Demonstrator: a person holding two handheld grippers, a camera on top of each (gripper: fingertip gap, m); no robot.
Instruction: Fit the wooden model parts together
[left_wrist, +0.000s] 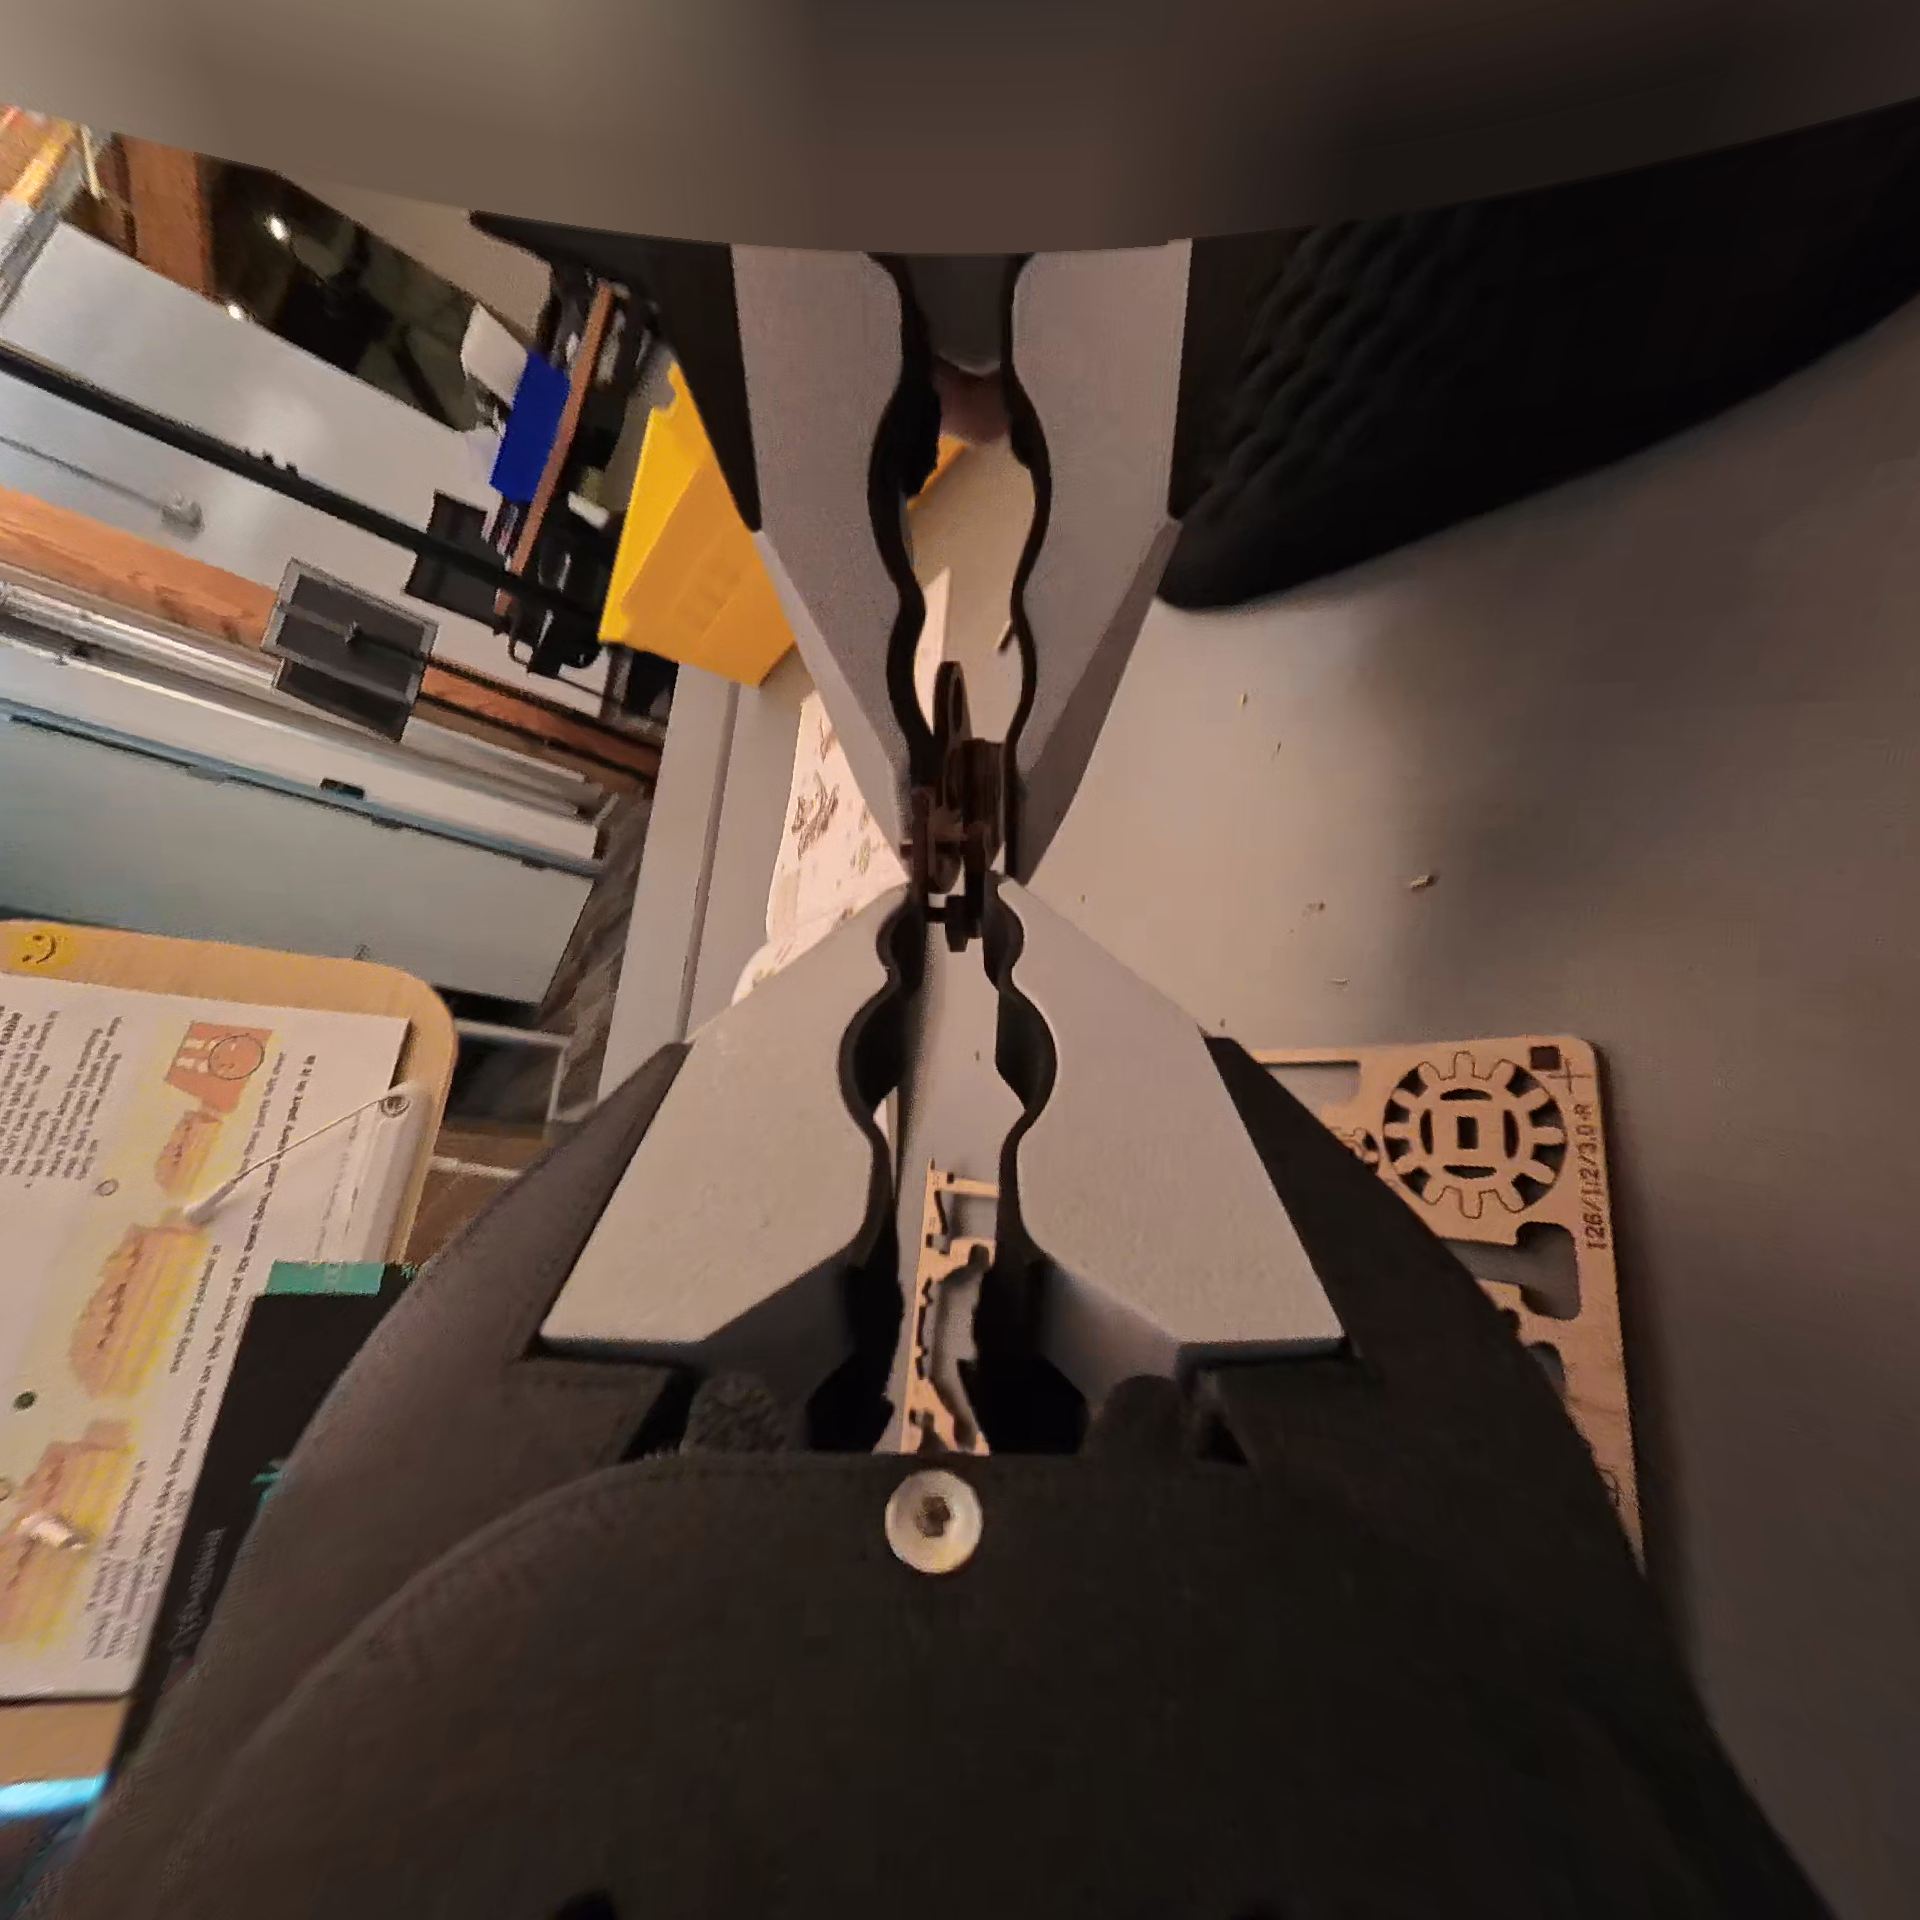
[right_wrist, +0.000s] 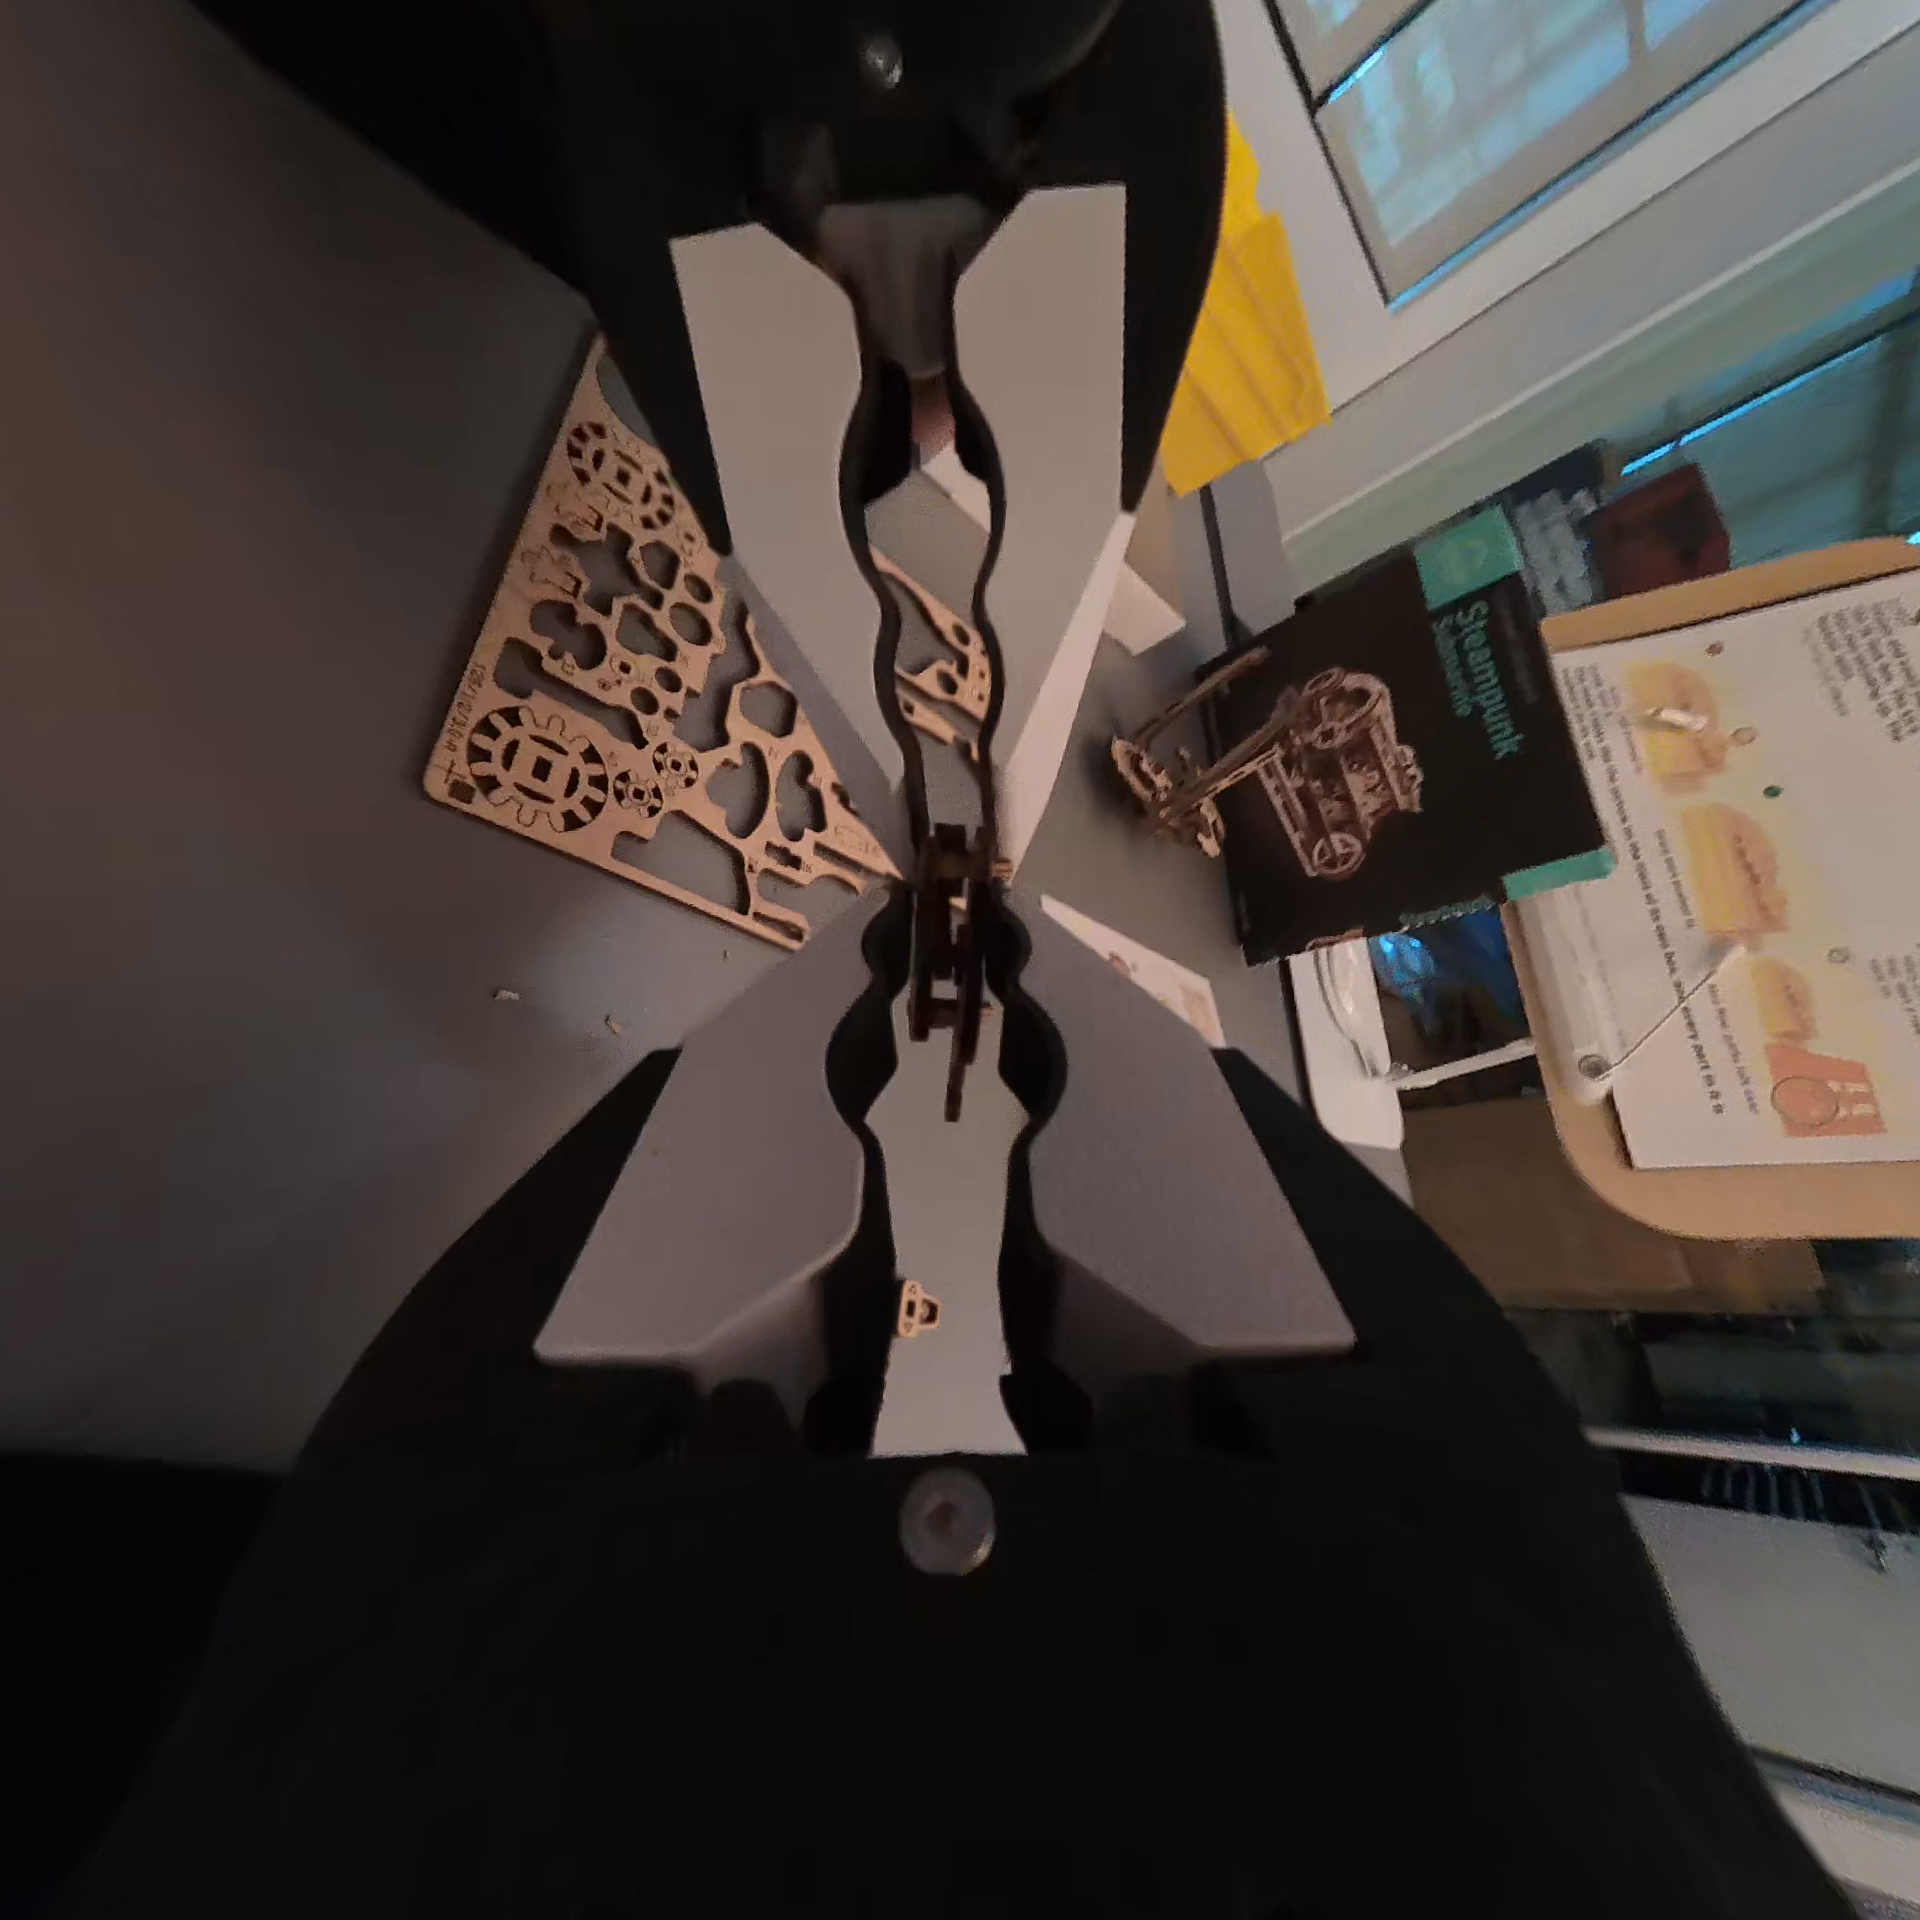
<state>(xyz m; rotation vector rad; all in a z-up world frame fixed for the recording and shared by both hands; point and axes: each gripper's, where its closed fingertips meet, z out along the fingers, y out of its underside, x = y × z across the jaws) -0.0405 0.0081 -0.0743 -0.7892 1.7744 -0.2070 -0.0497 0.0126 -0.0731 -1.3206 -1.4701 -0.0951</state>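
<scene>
Left wrist view: both grippers' jaws are gripping the wooden model parts (left_wrist: 954, 821) tip-to-tip; misaligned pressing is risking snapping them.

A yellow bin (left_wrist: 694, 561) sits beyond the grey table (left_wrist: 1455, 779), an instruction sheet (right_wrist: 1766, 862) alongside.

My right gripper (right_wrist: 951, 940) points tip to tip at the left gripper (right_wrist: 948, 831), and both sets of jaws are closed on a small dark wooden assembly (right_wrist: 943, 956) between us. Seen edge-on and dim, it seems to be several thin flat pieces stacked together. Below us on the grey bench (right_wrist: 260, 520) lies a laser-cut wooden sheet (right_wrist: 623, 707) with gears and empty cut-outs. To the right a dark box (right_wrist: 1403, 769) stands beside an instruction sheet (right_wrist: 1766, 883).
</scene>
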